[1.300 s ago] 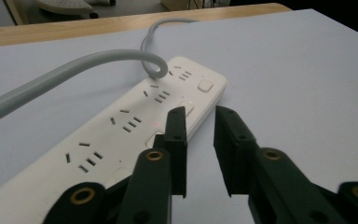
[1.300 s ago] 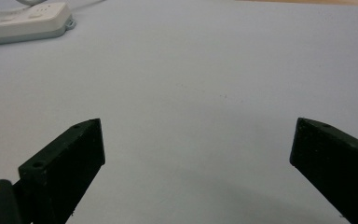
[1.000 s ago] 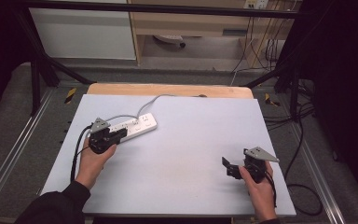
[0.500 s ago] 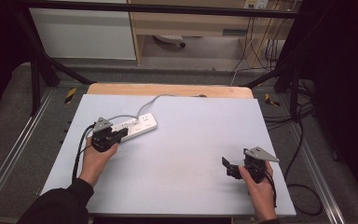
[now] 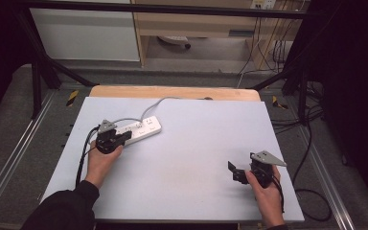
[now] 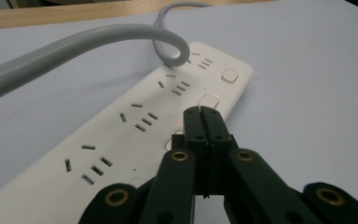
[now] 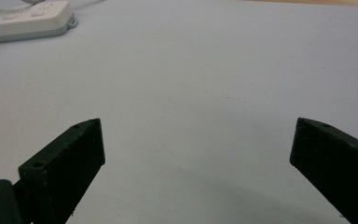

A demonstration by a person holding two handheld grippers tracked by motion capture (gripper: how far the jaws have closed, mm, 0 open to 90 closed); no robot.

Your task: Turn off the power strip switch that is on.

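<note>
Since a second ago my left gripper (image 5: pixel 122 137) has edged a little further onto the white plastic power strip (image 5: pixel 141 129), while my right gripper (image 5: pixel 233 171) has stayed put near the front right of the table. From the left gripper view I see the two black jaws pressed flat together with nothing between them, their tips (image 6: pixel 203 112) hovering just above or touching the strip's long edge beside a square white switch button (image 6: pixel 209 100); I cannot tell if they make contact. The strip (image 6: pixel 121 140) lies flat on the pale blue-grey tabletop (image 5: pixel 201 143), angled, in the left rear part. Its thick grey cable (image 6: pixel 74 44) curls over the far end and runs off toward the wooden back edge (image 5: pixel 172 92).

My right gripper's jaws stand wide apart, holding nothing, pointing across bare surface toward the strip's end (image 7: pixel 28 21) far off. Between the two grippers the tabletop is open. The right hand (image 5: pixel 268 194) sits close to the front edge, near the right edge.
</note>
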